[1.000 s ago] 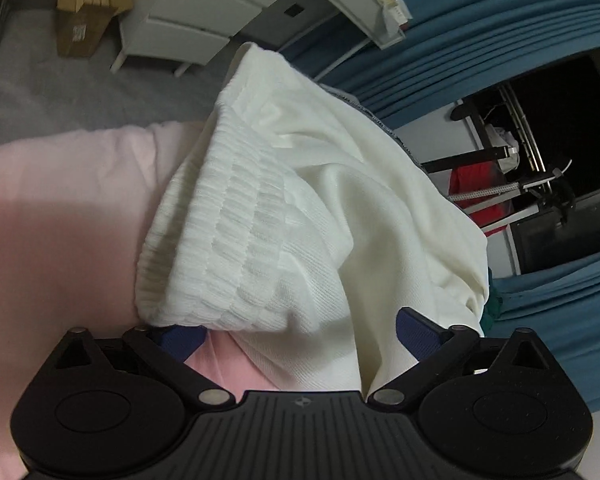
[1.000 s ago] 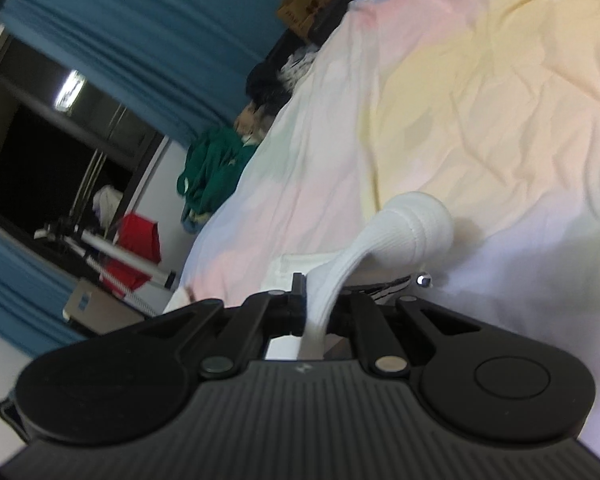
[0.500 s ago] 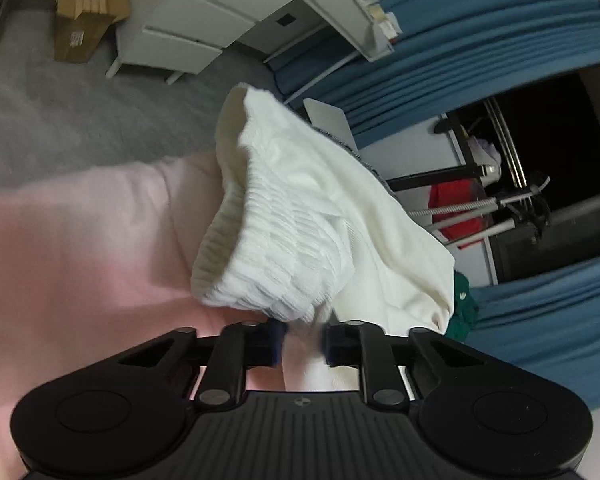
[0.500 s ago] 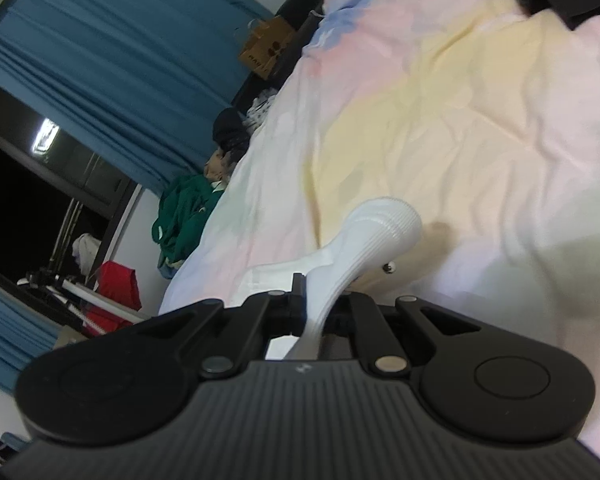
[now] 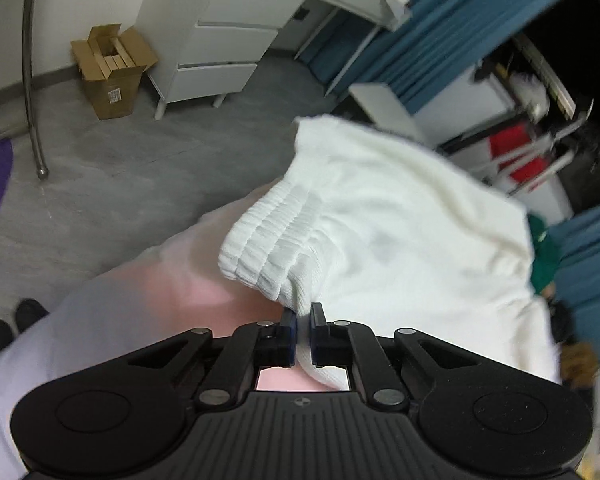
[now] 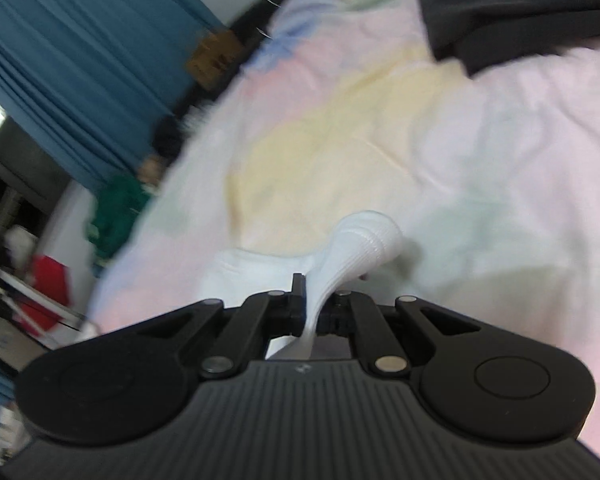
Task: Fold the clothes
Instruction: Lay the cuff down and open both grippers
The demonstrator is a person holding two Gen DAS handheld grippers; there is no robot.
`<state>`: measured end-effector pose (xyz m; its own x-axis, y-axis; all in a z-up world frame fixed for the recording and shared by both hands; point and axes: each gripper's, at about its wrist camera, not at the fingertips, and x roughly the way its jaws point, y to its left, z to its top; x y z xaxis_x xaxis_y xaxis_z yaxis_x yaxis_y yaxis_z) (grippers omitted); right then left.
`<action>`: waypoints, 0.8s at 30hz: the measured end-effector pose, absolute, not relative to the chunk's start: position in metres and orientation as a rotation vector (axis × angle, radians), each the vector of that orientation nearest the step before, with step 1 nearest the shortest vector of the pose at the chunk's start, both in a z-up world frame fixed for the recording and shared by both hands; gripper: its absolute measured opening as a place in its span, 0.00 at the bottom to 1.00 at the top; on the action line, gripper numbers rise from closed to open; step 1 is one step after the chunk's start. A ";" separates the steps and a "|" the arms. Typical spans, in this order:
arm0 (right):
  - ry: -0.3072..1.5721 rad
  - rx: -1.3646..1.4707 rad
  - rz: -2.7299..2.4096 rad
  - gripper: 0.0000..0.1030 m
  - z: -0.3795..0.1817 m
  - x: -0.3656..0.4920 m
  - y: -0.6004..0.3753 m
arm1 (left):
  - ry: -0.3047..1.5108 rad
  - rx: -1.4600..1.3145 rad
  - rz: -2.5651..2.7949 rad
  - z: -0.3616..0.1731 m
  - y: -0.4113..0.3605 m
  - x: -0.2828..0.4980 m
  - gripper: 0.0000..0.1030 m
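Your left tool is clenched on the white garment, its two blue-padded fingers pinching the cloth just below the ribbed cuff. From that pinch the garment runs up and away from you, toward the far right of the view, and hangs over the edge of the bed with the grey floor beyond it. Your right tool is clenched too, gripping a narrow ribbed part of the same white cloth; that part rises out of the grip and flares into a rounded end over the pastel bedsheet. To the left of that tool, a flatter bit of white cloth lies on the sheet.

So you hold the garment at two points, one in each tool, and most of it lies forward of the left tool, near the bed's edge. The relation that matters is the line between your two grips: it sets the garment's long axis, and the pictures do not show how slack or taut that span is, nor how far apart the tools are. The bulk of the cloth sits nearer your left tool; the right one has only a thin ribbed piece.

This could fit spreading the garment out flat or bringing one end over onto the other. Either way, watch that the hanging part does not slide off the bed's edge. A dark garment lies toward the far corner of the bed, well apart from your white one.
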<state>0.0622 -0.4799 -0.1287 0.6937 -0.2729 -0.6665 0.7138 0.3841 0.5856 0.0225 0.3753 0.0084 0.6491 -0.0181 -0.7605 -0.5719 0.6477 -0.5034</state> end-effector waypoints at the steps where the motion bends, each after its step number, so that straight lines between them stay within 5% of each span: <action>1: 0.537 0.977 -0.686 0.05 -0.130 0.060 -0.478 | 0.815 -0.783 0.359 0.010 0.371 0.022 0.08; 3: 0.573 0.986 -0.681 0.06 -0.137 0.061 -0.480 | 0.808 -0.713 0.360 0.015 0.363 0.020 0.11; 7: 0.595 0.954 -0.705 0.17 -0.135 0.063 -0.482 | 0.806 -0.541 0.345 0.030 0.338 0.021 0.53; 8: 0.592 0.929 -0.710 0.24 -0.131 0.065 -0.483 | 0.798 -0.491 0.346 0.034 0.328 0.023 0.67; 11: 0.571 0.862 -0.741 0.53 -0.121 0.070 -0.483 | 0.733 -0.388 0.347 0.051 0.306 0.012 0.88; 12: 0.551 0.848 -0.754 0.62 -0.117 0.068 -0.482 | 0.713 -0.359 0.341 0.055 0.296 0.010 0.89; 24: 0.328 0.473 -0.606 0.72 -0.055 0.075 -0.417 | 0.667 -0.176 0.128 0.063 0.100 0.081 1.00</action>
<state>0.0750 -0.4171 -0.0546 0.7764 -0.4644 -0.4261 0.6106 0.7218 0.3258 0.0812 0.1001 0.0634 0.7786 0.0617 -0.6245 -0.1743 0.9773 -0.1207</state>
